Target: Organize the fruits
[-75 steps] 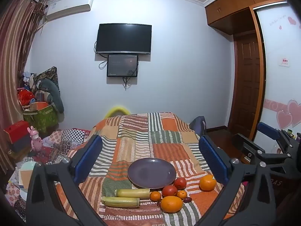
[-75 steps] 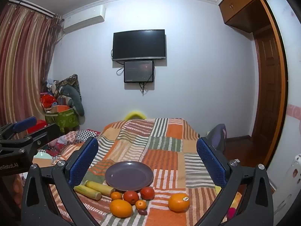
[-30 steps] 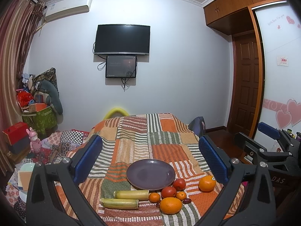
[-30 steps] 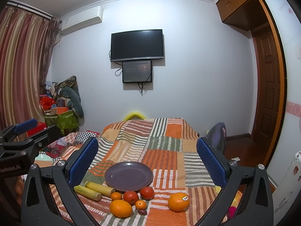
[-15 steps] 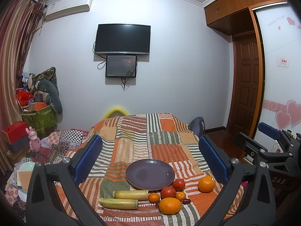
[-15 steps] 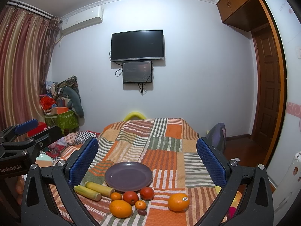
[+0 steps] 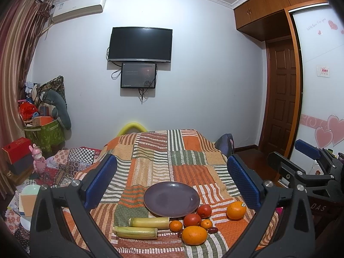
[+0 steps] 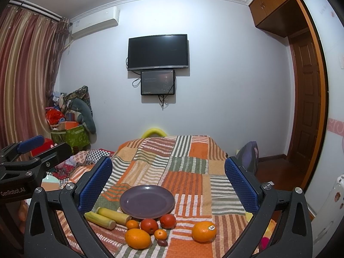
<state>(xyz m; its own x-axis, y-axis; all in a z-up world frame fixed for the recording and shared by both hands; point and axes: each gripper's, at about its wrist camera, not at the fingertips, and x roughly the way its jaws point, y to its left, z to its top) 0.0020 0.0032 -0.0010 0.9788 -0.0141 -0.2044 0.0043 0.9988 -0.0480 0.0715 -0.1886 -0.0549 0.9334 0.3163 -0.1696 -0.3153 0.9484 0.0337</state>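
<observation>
Left tongs (image 7: 172, 177): jaws spread wide, nothing between them, held above the near end of the counter (image 7: 187, 172). Right tongs (image 8: 168, 179): likewise wide apart and empty; the frames of both are cut off by the lower picture edge.

Counter: draped in a patchwork striped cloth; what lies beneath is hidden, and its near edge runs out of view.

Plate (image 7: 171, 199): purple, bare, near centre.

Fruit, all on the cloth just near of the plate:
- Two pale green stalks (image 7: 148, 222), left, side by side.
- Two tomatoes (image 7: 192, 219), touching the plate's near rim.
- Two small tangerines (image 7: 175, 225).
- Large orange (image 7: 194, 235), nearest.
- Stickered orange (image 7: 236, 210), apart to the right.
- One or two small dark fruits (image 7: 212, 230), kind unclear.

Open room: the counter's far half is bare cloth.
</observation>
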